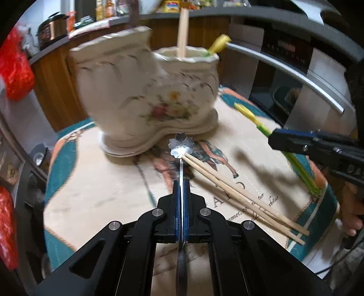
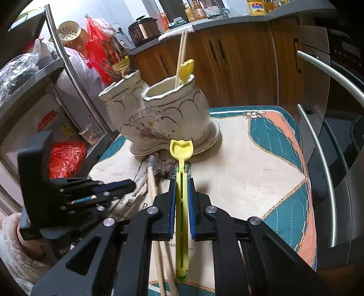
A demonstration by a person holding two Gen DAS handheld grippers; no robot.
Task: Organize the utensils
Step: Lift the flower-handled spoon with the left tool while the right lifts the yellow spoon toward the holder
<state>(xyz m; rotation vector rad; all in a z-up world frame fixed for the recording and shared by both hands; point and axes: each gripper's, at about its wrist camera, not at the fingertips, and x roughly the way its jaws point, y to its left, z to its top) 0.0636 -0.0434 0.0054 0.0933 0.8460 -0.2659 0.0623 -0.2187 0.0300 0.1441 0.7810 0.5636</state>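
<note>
With the left gripper [image 1: 181,182] clenched on the metal spoon [image 1: 181,145] and the right gripper [image 2: 182,182] grasping the yellow spoon [image 2: 181,149], both just before the ceramic holder [image 2: 173,113], the next move probably needs lifting them into its openings.

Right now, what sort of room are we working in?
Most likely a home kitchen: a dark countertop over wooden cabinets, a black and copper electric cooker beside yellow oil bottles, and a stainless oven handle.

Soft daylight, bright and even; the cream ceramic double-pot holder [image 1: 145,98] smears with motion blur in the left view, fisheye edges bend, and shadows are faint.
</note>
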